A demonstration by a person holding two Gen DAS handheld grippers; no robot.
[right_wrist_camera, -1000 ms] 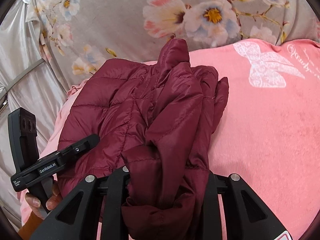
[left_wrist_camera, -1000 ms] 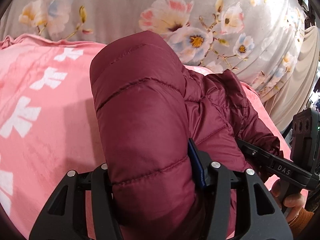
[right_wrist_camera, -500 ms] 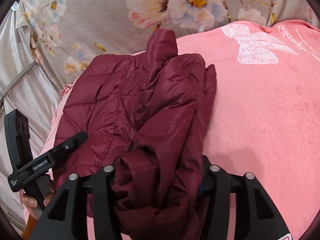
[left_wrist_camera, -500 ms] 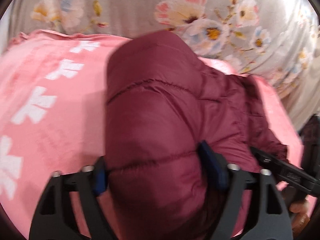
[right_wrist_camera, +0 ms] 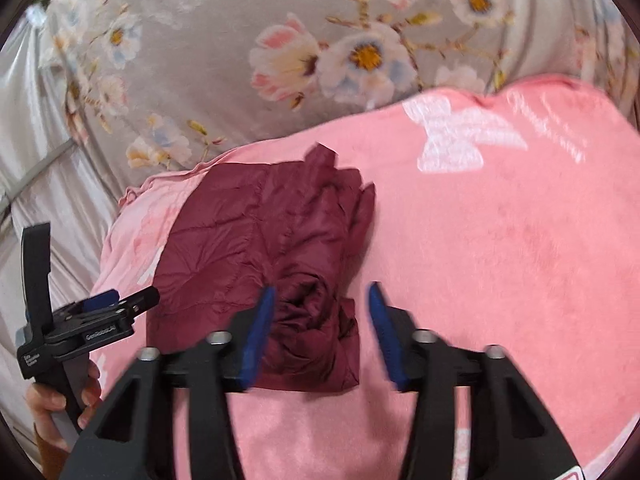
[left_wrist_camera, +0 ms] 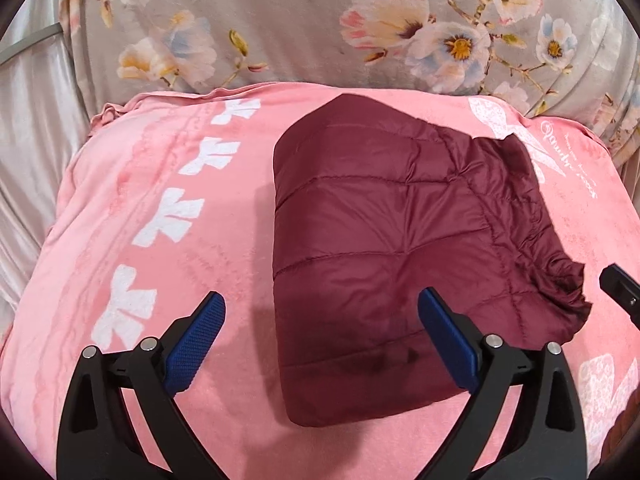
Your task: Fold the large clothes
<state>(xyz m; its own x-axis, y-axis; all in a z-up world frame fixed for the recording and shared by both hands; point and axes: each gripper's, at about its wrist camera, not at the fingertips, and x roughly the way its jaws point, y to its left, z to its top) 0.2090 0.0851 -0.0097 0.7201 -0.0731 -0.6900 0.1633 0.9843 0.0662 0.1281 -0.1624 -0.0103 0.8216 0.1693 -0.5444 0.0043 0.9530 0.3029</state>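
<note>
Both grippers spread wide, nothing held; folded jacket lies on pink blanket.

Left gripper (left_wrist_camera: 320,320): blue pads apart, jacket (left_wrist_camera: 400,248) ahead at 12–1 o'clock, quilted side up, ruffled edge at 3 o'clock. Right gripper (right_wrist_camera: 320,320): pads apart, bunched end of jacket (right_wrist_camera: 260,256) between them, no contact visible. Blanket (left_wrist_camera: 120,240) sits against floral cloth (left_wrist_camera: 300,20) at 12 o'clock.

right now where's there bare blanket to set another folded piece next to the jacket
Most room is on the pink blanket to the right of the maroon jacket, out toward the butterfly print. A narrower strip lies left of it, along the white bow prints. It is crowded behind, where the floral bedding begins.
</note>
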